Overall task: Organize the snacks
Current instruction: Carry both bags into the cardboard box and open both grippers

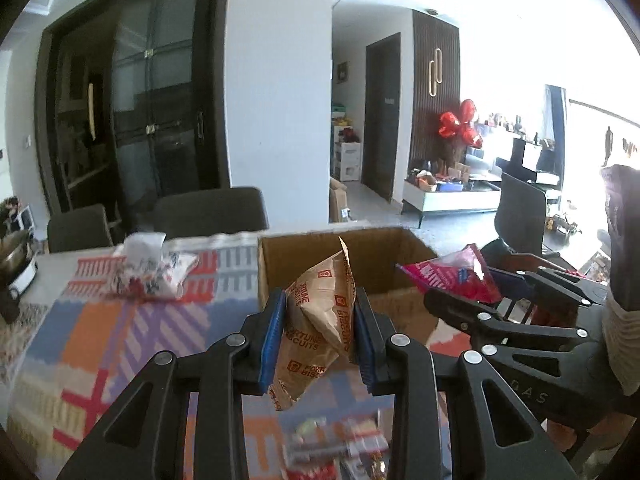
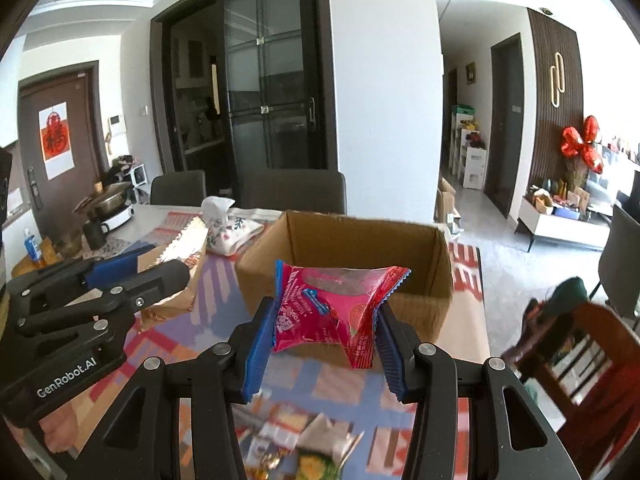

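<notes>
My left gripper is shut on a tan biscuit packet with orange print, held above the table just in front of an open cardboard box. My right gripper is shut on a pink snack packet, held in front of the same box. The right gripper with its pink packet shows at the right in the left wrist view. The left gripper with the tan packet shows at the left in the right wrist view.
A patterned tablecloth covers the table. Several loose snack packets lie below the grippers. A floral tissue pouch sits behind the box at left. A cooking pot stands far left. Dark chairs line the far edge; a wooden chair stands right.
</notes>
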### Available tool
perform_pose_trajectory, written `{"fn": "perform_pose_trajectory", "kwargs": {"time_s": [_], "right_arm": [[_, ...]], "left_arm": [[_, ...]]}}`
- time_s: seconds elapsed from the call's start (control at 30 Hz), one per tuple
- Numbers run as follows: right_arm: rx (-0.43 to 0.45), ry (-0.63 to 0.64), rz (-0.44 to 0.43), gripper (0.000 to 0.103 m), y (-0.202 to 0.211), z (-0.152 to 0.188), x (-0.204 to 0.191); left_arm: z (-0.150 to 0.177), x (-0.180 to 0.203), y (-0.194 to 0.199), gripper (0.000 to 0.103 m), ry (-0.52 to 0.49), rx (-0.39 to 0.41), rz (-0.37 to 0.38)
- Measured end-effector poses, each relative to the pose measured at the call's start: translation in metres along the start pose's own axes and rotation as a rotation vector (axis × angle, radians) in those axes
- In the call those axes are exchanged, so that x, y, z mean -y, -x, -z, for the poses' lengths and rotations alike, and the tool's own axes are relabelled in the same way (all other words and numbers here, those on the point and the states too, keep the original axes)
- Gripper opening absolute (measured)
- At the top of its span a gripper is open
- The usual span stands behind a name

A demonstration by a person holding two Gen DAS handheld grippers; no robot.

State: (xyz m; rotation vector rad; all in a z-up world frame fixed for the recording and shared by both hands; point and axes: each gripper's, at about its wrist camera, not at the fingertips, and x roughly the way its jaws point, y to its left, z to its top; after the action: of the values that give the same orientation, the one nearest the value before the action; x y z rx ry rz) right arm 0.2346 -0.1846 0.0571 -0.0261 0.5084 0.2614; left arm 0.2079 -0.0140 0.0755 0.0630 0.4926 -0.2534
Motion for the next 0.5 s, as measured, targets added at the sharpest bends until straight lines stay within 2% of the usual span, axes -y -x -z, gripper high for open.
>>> {"fn": "perform_pose_trajectory", "kwargs": {"time_s": [0.27, 0.5], "right_arm": [[-0.042, -0.01, 0.013, 0.049, -0.039, -0.042, 0.022], [-0.114, -0.04, 0.017, 0.049, -0.076, -0.051, 0.041]], "left_arm": [[-0.036, -0.009, -0.05, 0.032, 0.031, -0.086, 0.049], [-0.047, -0.014, -0.115, 0.032, 0.073, -0.236, 0.109]]}}
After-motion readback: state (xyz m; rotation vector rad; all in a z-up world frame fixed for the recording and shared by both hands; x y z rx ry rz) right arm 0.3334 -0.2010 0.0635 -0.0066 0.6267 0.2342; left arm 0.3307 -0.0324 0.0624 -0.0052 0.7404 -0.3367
